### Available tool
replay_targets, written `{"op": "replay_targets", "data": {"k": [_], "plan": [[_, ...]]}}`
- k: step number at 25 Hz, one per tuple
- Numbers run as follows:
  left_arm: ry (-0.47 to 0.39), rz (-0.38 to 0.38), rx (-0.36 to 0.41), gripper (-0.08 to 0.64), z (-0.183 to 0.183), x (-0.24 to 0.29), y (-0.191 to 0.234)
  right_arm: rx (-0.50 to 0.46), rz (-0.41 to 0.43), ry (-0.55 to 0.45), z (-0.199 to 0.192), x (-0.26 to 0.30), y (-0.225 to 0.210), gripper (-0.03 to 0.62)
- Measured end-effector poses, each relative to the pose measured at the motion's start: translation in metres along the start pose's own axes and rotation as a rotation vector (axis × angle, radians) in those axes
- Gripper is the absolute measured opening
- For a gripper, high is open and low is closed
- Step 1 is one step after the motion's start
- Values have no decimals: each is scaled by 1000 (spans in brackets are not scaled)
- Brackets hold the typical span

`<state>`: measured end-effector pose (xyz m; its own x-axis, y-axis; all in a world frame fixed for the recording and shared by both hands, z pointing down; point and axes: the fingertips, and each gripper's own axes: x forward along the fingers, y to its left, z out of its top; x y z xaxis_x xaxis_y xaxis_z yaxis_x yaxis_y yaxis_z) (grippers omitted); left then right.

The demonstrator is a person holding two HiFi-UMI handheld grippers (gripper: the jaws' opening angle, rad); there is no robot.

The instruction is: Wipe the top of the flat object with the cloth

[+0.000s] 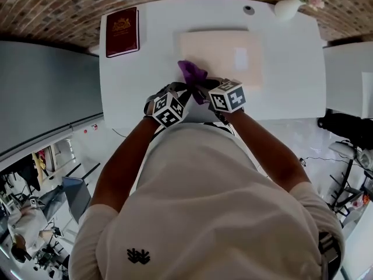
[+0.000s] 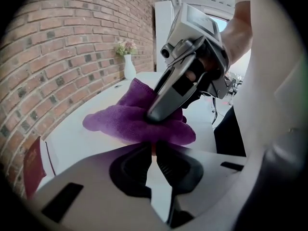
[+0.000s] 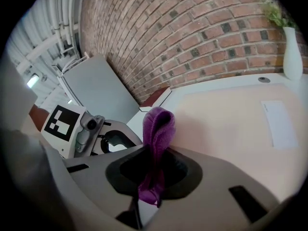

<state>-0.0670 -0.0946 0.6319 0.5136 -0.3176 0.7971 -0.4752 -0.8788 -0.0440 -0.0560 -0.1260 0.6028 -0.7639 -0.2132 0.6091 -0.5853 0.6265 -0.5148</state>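
The pale flat object point(image 1: 233, 57) lies mid desk point(image 1: 131, 77), with the purple cloth point(image 1: 192, 73) at its near left corner, pinched by the right hand-held gripper point(image 3: 153, 174). The left hand-held gripper point(image 2: 154, 154) is pressed together, perhaps on the object's edge. Wiping looks barely begun; next, sweep the cloth flat across the top.

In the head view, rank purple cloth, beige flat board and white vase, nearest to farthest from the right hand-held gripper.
1. purple cloth, clamped in the right hand-held gripper.
2. beige flat board, just ahead.
3. white vase, table's far right corner.
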Motion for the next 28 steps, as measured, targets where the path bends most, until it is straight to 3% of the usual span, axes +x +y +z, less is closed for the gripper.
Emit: {"op": "replay_targets", "data": {"k": [10,28], "plan": [[27,-30,64,43,-3,1,-1,68,-119,-22,-12,-31,-36,77],[60,-64,24,40,-2,2,-4,118,-303,-19,-37,-121,-118,77]]}}
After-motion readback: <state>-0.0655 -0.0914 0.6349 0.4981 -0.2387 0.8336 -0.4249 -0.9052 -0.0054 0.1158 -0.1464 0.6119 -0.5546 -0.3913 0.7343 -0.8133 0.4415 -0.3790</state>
